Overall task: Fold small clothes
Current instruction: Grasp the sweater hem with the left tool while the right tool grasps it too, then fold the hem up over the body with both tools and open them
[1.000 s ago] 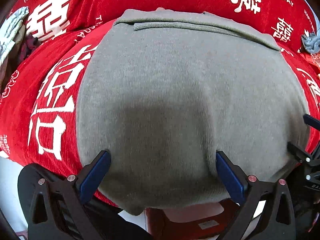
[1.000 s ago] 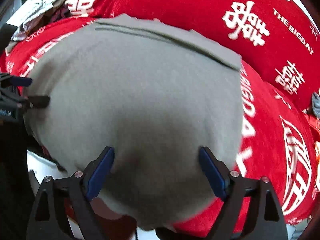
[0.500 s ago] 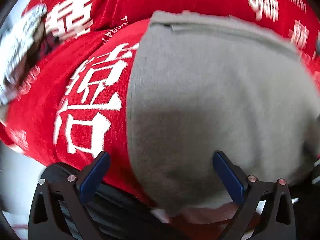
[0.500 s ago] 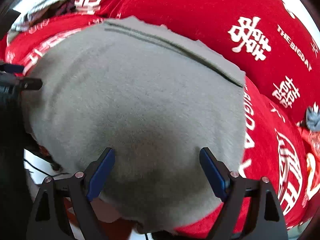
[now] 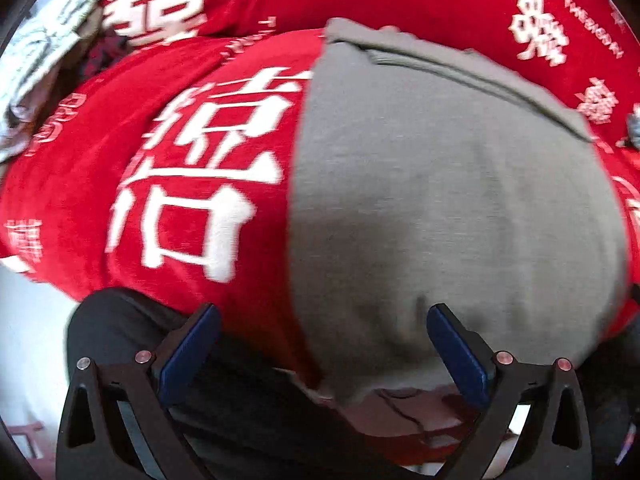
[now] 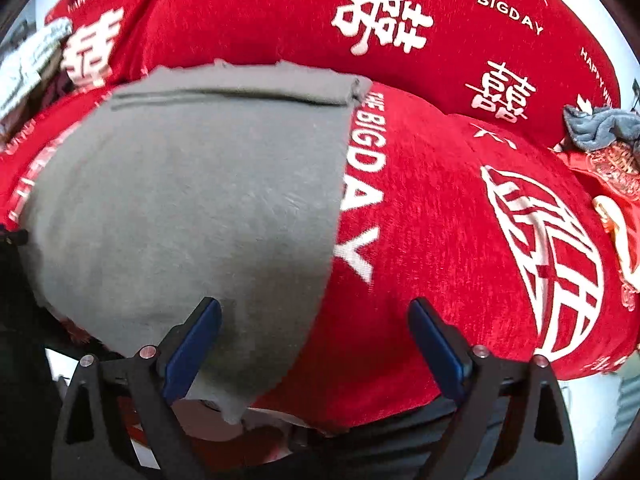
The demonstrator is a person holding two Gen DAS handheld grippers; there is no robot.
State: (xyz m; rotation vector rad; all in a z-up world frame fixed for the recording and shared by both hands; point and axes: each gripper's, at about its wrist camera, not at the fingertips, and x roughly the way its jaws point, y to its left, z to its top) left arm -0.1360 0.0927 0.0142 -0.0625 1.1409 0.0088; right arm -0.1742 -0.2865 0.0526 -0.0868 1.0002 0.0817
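Observation:
A grey garment (image 5: 452,200) lies spread flat on a red cover with white characters (image 5: 192,168), its folded hem at the far side. My left gripper (image 5: 322,320) hovers open over the garment's near left edge, pads apart and touching nothing. In the right wrist view the same garment (image 6: 188,208) fills the left half. My right gripper (image 6: 314,308) hangs over its near right edge on the red cover (image 6: 460,240). Its jaws are opening, and only the flat cloth edge lies below the gap, not pressed by the pads.
A pale patterned cloth (image 5: 48,52) lies at the far left by the red backrest (image 6: 400,12). A crumpled grey-blue cloth (image 6: 596,128) and a red embroidered item (image 6: 616,168) sit at the far right. The cover's near edge drops off just under both grippers.
The left gripper has slid left, so the garment now sits right of centre in its view. The right gripper has slid right and rolled, putting the garment to its left. The garment stays flat.

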